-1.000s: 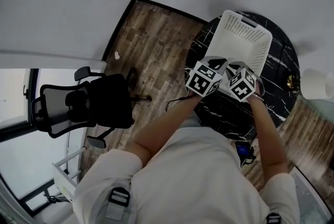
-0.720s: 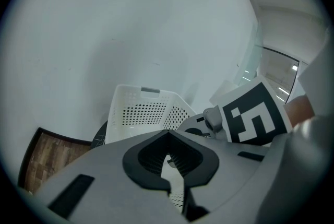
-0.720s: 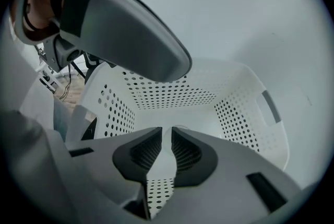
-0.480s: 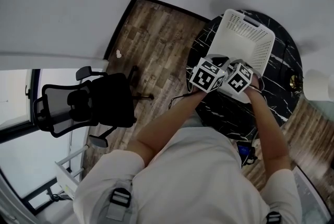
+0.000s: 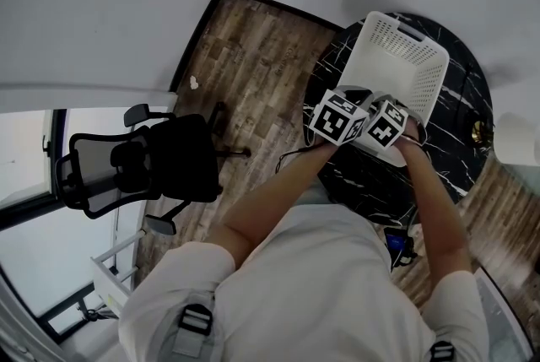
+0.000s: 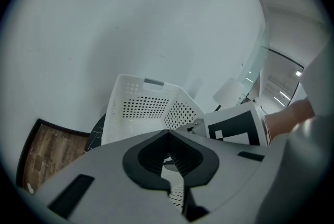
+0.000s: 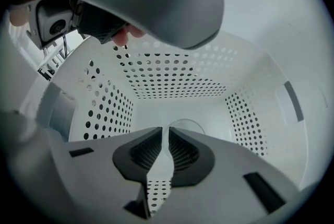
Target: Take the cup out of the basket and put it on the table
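Note:
A white perforated basket (image 5: pixel 398 65) stands on the round black marble table (image 5: pixel 460 90). My right gripper (image 7: pixel 166 132) hangs over the basket's near rim and looks down inside, jaws shut with nothing between them. Just past its tips, the rim of a clear cup (image 7: pixel 192 124) shows on the basket floor (image 7: pixel 172 108). My left gripper (image 6: pixel 168 138) is close beside it at the basket's near left corner, also shut and empty. It sees the basket (image 6: pixel 138 105) and the right gripper's marker cube (image 6: pixel 235 130). In the head view both marker cubes (image 5: pixel 340 117) (image 5: pixel 386 125) hide the jaws.
A white lampshade-like cylinder (image 5: pixel 516 137) and a small brass object (image 5: pixel 478 131) sit at the table's right edge. A black office chair (image 5: pixel 139 166) stands on the wood floor (image 5: pixel 245 65) to the left. A pale wall lies beyond the table.
Both grippers have edged forward to the basket's near rim and drawn closer together. The basket has not moved.

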Tool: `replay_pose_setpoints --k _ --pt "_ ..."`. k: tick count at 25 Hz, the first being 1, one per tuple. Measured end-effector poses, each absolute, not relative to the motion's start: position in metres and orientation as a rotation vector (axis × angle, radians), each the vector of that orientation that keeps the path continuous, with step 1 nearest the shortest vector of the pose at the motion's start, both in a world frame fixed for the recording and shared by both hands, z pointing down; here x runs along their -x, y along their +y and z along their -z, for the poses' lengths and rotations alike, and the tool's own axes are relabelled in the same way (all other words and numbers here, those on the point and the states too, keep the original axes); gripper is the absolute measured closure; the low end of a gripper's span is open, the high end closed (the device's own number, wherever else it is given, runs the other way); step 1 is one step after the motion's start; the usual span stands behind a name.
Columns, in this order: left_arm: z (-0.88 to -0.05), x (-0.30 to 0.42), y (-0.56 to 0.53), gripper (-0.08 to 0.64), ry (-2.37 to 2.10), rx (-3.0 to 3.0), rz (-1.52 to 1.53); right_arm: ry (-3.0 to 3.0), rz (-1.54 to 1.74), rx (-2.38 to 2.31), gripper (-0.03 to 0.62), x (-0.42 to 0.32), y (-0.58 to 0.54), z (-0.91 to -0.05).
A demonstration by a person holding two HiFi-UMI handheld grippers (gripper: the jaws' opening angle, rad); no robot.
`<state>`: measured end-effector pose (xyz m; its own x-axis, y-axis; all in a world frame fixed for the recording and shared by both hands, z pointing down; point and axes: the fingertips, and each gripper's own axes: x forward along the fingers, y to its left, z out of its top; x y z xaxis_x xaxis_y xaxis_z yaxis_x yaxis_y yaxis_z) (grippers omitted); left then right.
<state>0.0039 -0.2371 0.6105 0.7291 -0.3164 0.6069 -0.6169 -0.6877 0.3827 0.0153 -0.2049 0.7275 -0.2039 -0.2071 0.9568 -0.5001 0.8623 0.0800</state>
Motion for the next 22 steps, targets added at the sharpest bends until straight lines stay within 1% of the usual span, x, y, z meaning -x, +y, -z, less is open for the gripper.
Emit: replay_pose_setpoints --k 15,22 --pt "-0.614 -0.004 -0.233 0.554 -0.695 -2.339 -0.669 -1.805 -0.314 -0.539 0.569 -0.020 -0.206 -0.732" --pt "-0.613 -0.002 -0.231 0.554 -0.696 -2.337 -0.661 -1.821 -0.324 -0.580 0.569 -0.023 -0.209 -0.720"
